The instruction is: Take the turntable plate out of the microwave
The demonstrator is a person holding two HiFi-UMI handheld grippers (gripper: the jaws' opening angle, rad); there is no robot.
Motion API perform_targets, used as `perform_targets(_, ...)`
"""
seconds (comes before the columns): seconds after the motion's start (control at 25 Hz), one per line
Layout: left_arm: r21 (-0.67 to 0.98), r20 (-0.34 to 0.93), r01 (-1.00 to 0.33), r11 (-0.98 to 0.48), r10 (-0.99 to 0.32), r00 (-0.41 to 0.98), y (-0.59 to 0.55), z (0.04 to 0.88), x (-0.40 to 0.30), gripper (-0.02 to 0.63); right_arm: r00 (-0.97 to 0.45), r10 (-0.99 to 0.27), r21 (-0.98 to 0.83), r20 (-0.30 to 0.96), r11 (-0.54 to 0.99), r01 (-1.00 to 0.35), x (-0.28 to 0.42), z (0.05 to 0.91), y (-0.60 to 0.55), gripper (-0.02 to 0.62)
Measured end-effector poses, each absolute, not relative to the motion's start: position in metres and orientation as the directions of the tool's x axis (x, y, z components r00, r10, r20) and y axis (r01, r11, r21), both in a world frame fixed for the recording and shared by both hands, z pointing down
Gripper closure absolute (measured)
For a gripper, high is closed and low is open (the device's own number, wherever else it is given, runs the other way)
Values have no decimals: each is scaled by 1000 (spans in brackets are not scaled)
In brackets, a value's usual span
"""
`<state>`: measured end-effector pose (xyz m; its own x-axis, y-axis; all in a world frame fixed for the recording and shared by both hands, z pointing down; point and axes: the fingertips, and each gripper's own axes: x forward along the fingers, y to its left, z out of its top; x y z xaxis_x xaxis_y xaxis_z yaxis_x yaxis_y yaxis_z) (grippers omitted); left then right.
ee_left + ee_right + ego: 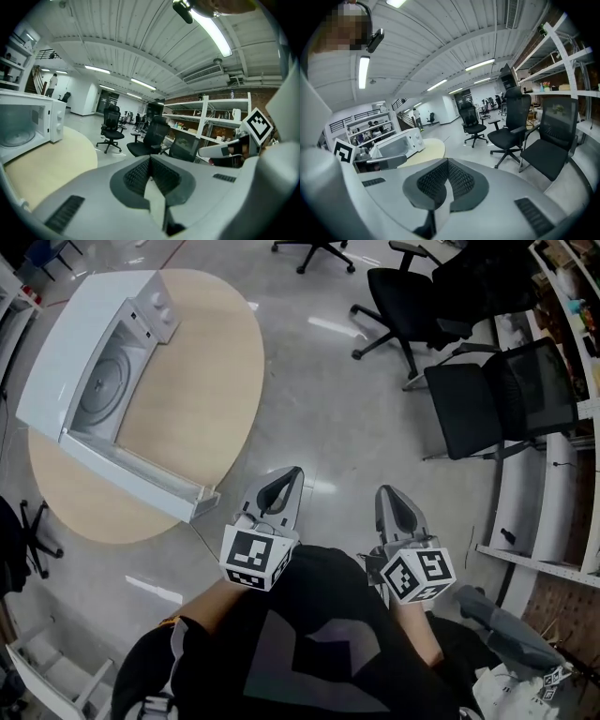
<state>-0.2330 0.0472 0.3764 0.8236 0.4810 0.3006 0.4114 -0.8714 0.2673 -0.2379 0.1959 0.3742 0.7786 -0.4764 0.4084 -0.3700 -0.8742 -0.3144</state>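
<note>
A white microwave (pixel 89 357) stands on a round wooden table (pixel 202 381) at the upper left, its door (pixel 141 474) swung open. The round glass turntable plate (pixel 101 385) lies inside the cavity. In the left gripper view the microwave (pixel 28 124) is far off at the left, with the plate (pixel 16 138) visible inside. Both grippers hang over the floor close to my body, well short of the table. My left gripper (pixel 286 476) is shut with nothing in it, and my right gripper (pixel 389 495) is shut and empty too.
Black office chairs (pixel 497 399) stand on the grey floor at the upper right, one more (pixel 314 249) at the top. Shelving (pixel 562 521) runs along the right edge. A chair base (pixel 33 540) sits left of the table.
</note>
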Motion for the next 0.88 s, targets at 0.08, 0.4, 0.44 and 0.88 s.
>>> perform_targets(0.08,266,278,381,-886,449,849,33,369,-214,560,780,-472,-305,410,-877,-370,-222,372,194,578)
perform_targets(0.4,252,316,265,-931,338,887,13,379,-179,560,732,-524,-341,436,-848,-405,-176,394,190,578)
perform_targets(0.44,245,327,248,-937,321,889,13,381,-176,560,724,-535,-351,436,-842,-411,-168,398,191,578)
perform_targets(0.88,165,391,44,-985,106,914,50,388,-96,560,634,-672,-416,382,-738,-532,-27,419,235,578)
